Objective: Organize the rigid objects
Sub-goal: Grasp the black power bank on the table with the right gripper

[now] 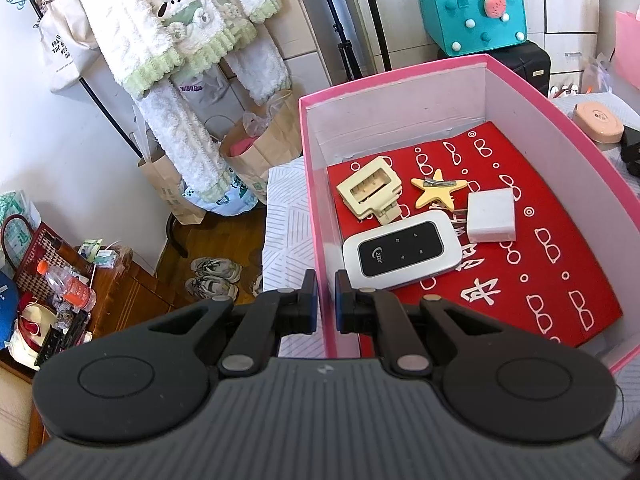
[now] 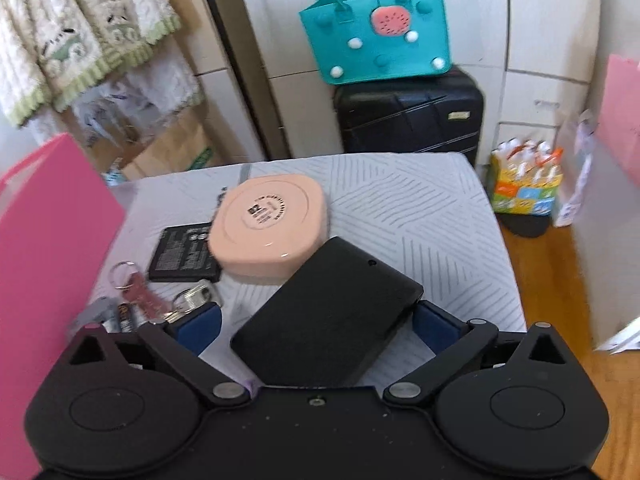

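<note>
A pink box [image 1: 400,70] with a red lining holds a white-and-black pocket router [image 1: 401,249], a white charger [image 1: 491,216], a yellow star clip [image 1: 438,193] and a cream claw clip [image 1: 372,190]. My left gripper [image 1: 326,304] grips the box's left wall between nearly shut fingers. My right gripper [image 2: 316,324] is open around a black flat case [image 2: 332,320] that lies on the table, fingers on either side. A peach round case [image 2: 268,228], a black battery [image 2: 184,254] and keys [image 2: 160,304] lie beyond. The pink box's wall [image 2: 48,260] shows at left.
The table has a white striped cloth [image 2: 420,224]. Behind it stand a black suitcase [image 2: 412,114] with a teal bag [image 2: 380,28] on top. A drinks pack [image 2: 524,184] sits on the wooden floor at right. Clothes hang at left [image 1: 172,40].
</note>
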### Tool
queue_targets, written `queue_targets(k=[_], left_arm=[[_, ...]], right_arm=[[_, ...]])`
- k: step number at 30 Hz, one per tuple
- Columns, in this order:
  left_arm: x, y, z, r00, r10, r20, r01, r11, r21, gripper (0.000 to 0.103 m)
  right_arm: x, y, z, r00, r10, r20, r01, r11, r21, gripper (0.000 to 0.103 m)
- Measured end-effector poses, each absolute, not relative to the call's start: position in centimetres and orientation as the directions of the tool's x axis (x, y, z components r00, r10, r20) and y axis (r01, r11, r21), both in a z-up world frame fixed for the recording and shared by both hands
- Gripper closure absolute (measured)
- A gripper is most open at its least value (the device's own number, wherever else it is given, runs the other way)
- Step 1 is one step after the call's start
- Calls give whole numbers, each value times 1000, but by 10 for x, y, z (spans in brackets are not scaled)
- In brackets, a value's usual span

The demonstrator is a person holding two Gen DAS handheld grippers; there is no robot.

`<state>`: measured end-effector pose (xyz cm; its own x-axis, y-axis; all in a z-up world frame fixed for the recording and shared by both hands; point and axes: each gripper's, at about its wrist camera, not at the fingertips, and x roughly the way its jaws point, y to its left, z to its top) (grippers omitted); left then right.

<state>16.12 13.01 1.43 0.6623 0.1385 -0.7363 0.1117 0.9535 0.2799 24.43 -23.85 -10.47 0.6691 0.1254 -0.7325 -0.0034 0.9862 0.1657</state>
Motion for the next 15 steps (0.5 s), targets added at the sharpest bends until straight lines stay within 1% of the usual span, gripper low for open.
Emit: queue_targets(k=[3, 5, 6, 7, 11, 15], left_arm=[[161, 130, 14, 663, 139, -736, 113, 953, 281, 95], [161, 130, 14, 663, 139, -736, 113, 953, 282, 95], [162, 130, 14, 663, 138, -736, 114, 953, 281, 95], [162, 130, 14, 662, 137, -737, 113, 954, 279, 95], [162, 129, 14, 662, 135, -738, 115, 954, 277, 95], [161, 129, 14, 664, 137, -735, 116, 953, 282, 95]], right_arm=[[245, -227, -108, 684, 53, -728, 13, 996, 84, 0], [243, -224, -110, 695, 31, -719, 6, 999, 49, 0], [241, -225, -111, 701, 30, -713, -2, 999, 41, 2], [237, -225, -110, 707, 25, -707, -8, 1000, 28, 8], [226, -235, -103, 701, 71, -710, -59, 997, 41, 17], [213, -240, -103, 679, 125, -723, -155, 988, 26, 22]])
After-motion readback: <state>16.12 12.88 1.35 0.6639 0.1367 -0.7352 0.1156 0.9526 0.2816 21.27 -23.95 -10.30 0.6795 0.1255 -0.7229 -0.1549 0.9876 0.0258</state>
